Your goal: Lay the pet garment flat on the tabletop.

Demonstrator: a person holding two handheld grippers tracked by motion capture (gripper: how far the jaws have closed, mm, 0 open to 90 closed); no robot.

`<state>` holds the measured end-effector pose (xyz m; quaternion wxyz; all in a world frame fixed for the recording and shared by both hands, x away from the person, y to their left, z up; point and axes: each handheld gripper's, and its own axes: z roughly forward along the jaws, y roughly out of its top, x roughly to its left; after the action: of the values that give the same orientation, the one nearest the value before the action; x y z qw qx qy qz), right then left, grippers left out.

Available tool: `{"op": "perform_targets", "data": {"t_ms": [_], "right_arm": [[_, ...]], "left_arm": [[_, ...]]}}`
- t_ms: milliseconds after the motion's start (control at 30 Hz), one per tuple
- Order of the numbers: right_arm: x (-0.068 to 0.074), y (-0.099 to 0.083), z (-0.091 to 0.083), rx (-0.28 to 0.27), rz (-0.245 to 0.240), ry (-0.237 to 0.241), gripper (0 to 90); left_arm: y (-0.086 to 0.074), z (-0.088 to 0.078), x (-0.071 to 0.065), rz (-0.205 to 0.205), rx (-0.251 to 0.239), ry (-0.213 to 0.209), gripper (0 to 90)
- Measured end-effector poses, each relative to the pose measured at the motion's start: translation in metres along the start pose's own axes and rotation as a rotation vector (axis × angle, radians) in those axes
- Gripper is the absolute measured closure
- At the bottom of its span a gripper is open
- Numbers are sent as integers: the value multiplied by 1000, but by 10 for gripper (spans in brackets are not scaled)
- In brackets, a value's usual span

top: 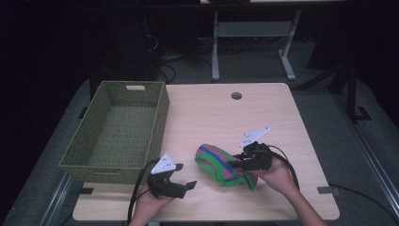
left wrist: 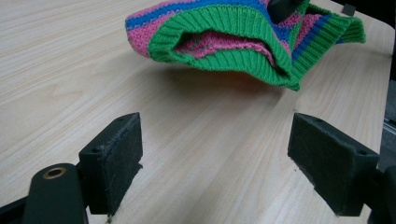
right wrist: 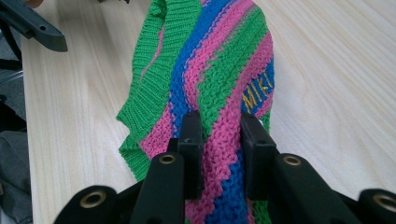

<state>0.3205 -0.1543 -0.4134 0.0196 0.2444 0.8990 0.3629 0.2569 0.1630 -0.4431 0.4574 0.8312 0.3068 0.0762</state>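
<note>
Surface [top: 211, 117]: pale wood-grain top with rounded corners and a round cable hole [top: 236, 96] near its far edge. Basket [top: 160, 117]: olive-green woven, rectangular, with a cut-out handle in its far wall; stands on the left part of the surface, its near left corner reaching past the edge. Knitted garment [top: 219, 165]: striped green, pink and blue, with a ribbed green hem and yellow stitched lettering on a blue stripe; bunched in a heap on the near middle of the surface, to the right of the basket and apart from it, its right end lifted slightly where it is gripped. In the left gripper view the folded hem [left wrist: 224, 37] faces the camera, with shadow beneath part of it. Right hand-held gripper [right wrist: 219, 140]: black, topped by a grey three-cornered plate, held in the person's right hand [top: 277, 176]; jaws narrow and clamped on a pink and blue fold of the knitted garment at its right end. Left hand-held gripper [left wrist: 215, 163]: black, same plate, held in the person's left hand [top: 150, 202] near the front edge of the surface, just left of the knitted garment and not touching it; jaws wide apart with bare wood between them.
</note>
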Motion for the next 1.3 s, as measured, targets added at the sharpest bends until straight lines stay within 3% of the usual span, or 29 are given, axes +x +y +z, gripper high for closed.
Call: {"op": "perform_targets", "data": {"t_ms": [600, 1300], "right_arm": [[7, -9, 19, 46, 18, 23, 711], [10, -14, 25, 74, 29, 41, 624]], "left_arm": [[0, 0, 0, -1, 3, -2, 175], [0, 1, -1, 0, 1, -3, 175]]}}
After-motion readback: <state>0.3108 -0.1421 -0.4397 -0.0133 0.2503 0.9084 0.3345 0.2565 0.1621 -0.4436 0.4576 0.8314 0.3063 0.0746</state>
